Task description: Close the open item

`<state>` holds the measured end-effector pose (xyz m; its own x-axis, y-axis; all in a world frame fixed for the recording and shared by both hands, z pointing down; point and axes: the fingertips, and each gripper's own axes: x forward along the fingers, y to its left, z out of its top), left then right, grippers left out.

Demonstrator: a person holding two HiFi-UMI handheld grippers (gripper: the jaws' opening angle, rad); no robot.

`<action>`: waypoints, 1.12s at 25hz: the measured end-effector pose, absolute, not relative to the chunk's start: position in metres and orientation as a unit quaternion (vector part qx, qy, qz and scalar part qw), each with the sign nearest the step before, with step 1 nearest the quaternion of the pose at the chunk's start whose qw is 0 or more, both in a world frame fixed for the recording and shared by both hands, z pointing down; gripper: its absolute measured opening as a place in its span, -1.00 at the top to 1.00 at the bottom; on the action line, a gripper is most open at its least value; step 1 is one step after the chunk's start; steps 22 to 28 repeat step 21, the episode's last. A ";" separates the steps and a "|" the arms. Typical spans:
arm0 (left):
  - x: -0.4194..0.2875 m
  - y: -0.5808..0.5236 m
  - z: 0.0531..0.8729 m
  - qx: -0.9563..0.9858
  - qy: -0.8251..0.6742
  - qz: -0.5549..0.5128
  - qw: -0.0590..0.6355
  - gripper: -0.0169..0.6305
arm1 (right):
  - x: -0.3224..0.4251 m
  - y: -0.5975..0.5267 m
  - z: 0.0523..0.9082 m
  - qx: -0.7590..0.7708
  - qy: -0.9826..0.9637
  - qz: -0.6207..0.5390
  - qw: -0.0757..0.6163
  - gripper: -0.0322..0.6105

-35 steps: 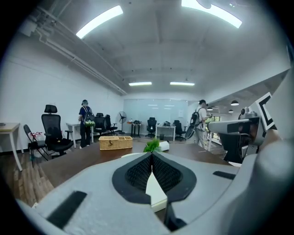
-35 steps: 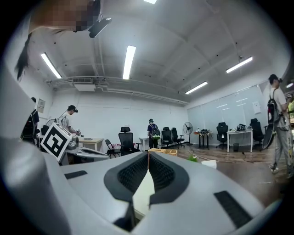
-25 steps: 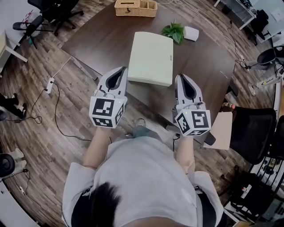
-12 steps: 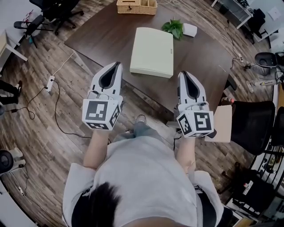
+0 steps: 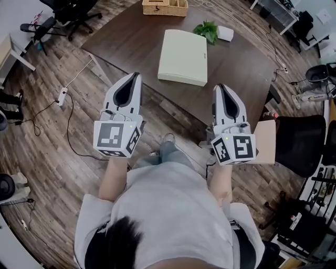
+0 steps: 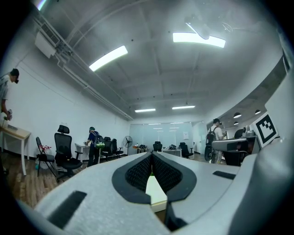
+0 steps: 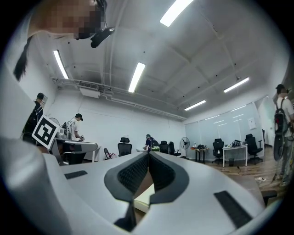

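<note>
A pale cream flat case (image 5: 184, 49) lies with its lid down on the dark brown table (image 5: 131, 37). My left gripper (image 5: 135, 75) is shut and empty, held over the floor just short of the table's near edge. My right gripper (image 5: 218, 86) is shut and empty too, level with the table's near right edge. Neither touches the case. In the left gripper view the tips of the left gripper (image 6: 151, 153) meet, and the case (image 6: 154, 190) shows below them. In the right gripper view the right gripper (image 7: 148, 153) is likewise shut, with the case (image 7: 144, 197) low in the gap.
A wicker basket (image 5: 160, 7), a small green plant (image 5: 207, 30) and a white object (image 5: 227, 33) stand at the table's far side. A black chair (image 5: 302, 152) and a tan board (image 5: 265, 142) are at the right. Cables and a power strip (image 5: 62, 97) lie on the floor at the left.
Both grippers have drawn back from the case's near edge toward the person and now sit off the table's edge. Both stayed shut. The case has not moved.
</note>
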<state>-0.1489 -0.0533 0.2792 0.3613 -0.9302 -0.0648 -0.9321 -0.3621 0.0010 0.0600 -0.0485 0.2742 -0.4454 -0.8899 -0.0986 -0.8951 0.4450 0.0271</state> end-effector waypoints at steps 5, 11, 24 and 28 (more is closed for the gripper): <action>-0.152 -0.037 0.275 -0.824 0.565 0.031 0.021 0.92 | 0.058 -0.033 0.269 -0.527 0.848 0.043 0.039 0.86; -0.156 -0.028 0.273 -0.824 0.566 0.032 0.028 0.92 | 0.055 -0.024 0.266 -0.528 0.847 0.048 0.041 0.86; -0.147 -0.026 0.265 -0.828 0.558 0.032 0.044 0.92 | 0.059 -0.020 0.260 -0.532 0.844 0.049 0.044 0.86; -0.147 -0.026 0.265 -0.828 0.558 0.032 0.044 0.92 | 0.059 -0.020 0.260 -0.532 0.844 0.049 0.044 0.86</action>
